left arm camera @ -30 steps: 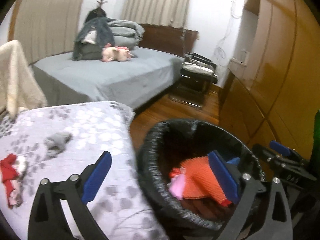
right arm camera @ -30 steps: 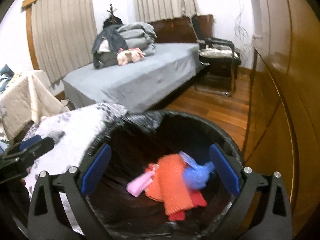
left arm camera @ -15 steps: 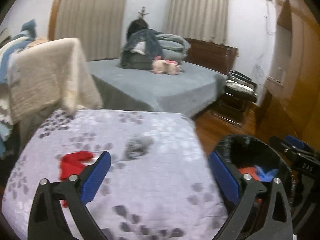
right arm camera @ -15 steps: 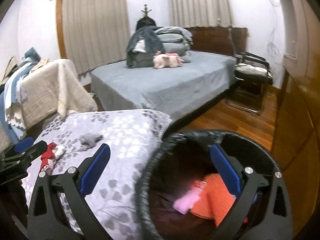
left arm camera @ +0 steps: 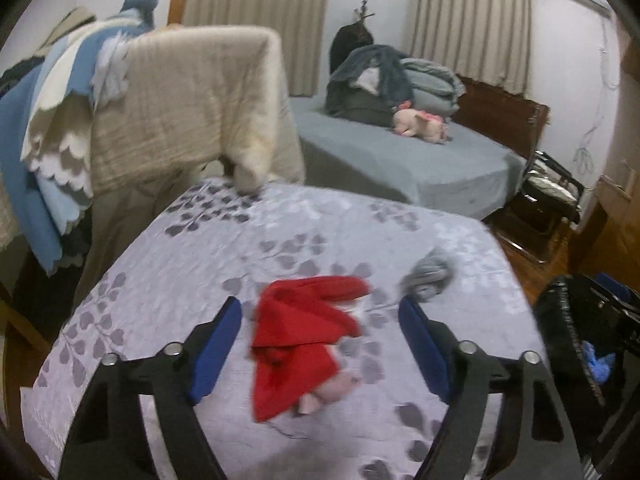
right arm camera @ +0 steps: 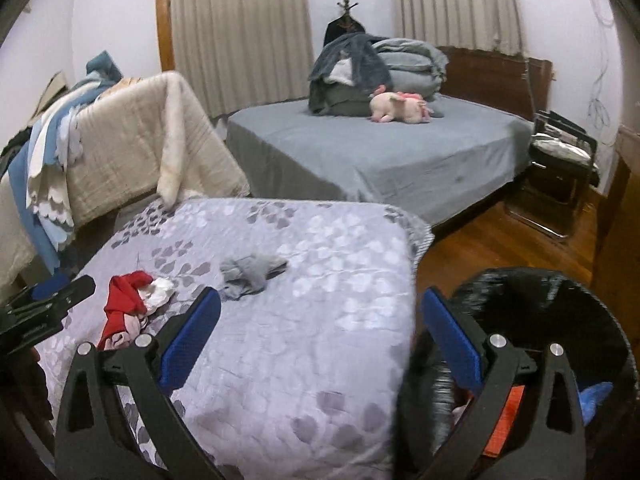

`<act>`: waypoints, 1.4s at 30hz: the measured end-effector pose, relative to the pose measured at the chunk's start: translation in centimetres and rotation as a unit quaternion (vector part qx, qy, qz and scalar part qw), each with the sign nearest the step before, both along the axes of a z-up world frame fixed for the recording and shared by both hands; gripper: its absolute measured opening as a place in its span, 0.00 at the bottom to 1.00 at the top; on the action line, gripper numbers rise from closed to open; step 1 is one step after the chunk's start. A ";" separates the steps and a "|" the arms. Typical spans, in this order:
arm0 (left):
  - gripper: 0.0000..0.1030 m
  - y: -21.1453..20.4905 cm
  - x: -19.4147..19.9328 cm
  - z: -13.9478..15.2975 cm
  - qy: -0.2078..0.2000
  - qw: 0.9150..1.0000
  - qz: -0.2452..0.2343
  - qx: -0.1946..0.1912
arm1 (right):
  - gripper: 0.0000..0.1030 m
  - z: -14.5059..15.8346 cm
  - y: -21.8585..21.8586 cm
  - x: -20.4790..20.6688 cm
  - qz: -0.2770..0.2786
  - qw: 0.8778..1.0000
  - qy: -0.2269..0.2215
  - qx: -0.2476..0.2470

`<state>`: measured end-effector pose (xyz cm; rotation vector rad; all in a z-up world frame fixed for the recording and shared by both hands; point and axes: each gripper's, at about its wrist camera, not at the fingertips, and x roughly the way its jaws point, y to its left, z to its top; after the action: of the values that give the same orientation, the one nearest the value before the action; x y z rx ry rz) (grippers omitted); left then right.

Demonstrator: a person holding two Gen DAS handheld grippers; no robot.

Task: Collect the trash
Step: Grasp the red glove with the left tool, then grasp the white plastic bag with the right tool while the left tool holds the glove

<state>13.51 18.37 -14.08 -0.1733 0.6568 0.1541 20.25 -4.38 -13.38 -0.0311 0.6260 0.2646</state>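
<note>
A red cloth bundle with pink and white bits (left arm camera: 298,344) lies on the grey leaf-patterned quilt (left arm camera: 240,248); it also shows in the right wrist view (right arm camera: 124,312). A crumpled grey rag (left arm camera: 430,276) lies to its right, also in the right wrist view (right arm camera: 250,270). My left gripper (left arm camera: 320,344) is open and empty, just above the red bundle, its jaws either side of it. My right gripper (right arm camera: 320,336) is open and empty, over the quilt's edge beside the black-lined trash bin (right arm camera: 560,296), which holds orange and blue items.
A chair draped with beige and blue blankets (left arm camera: 160,112) stands behind the quilt. A grey bed (right arm camera: 380,152) with folded bedding and a pink plush toy lies farther back. A metal chair (right arm camera: 560,176) and wooden wardrobe are at right. The bin rim (left arm camera: 560,308) borders the quilt.
Both grippers have swung left from the bin toward the quilt. The left gripper now frames the red bundle; the bin has slid to the right edge of both views.
</note>
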 end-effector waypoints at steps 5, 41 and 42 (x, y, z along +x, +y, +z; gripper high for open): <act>0.65 1.6 1.5 -2.4 0.025 1.000 0.003 -0.011 | 0.95 -1.7 2.1 1.2 0.009 1.000 0.014 -0.010; 0.52 6.8 1.0 -5.0 0.036 0.996 0.051 -0.070 | 0.95 -4.8 7.6 3.1 0.056 0.997 0.042 -0.042; 0.54 6.8 1.0 -5.0 0.034 0.996 0.052 -0.071 | 0.95 -4.9 7.6 3.1 0.056 0.997 0.043 -0.042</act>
<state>14.48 25.14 -19.12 -0.3410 0.7283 0.2133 23.33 3.24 -18.30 -0.1367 0.7222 0.3497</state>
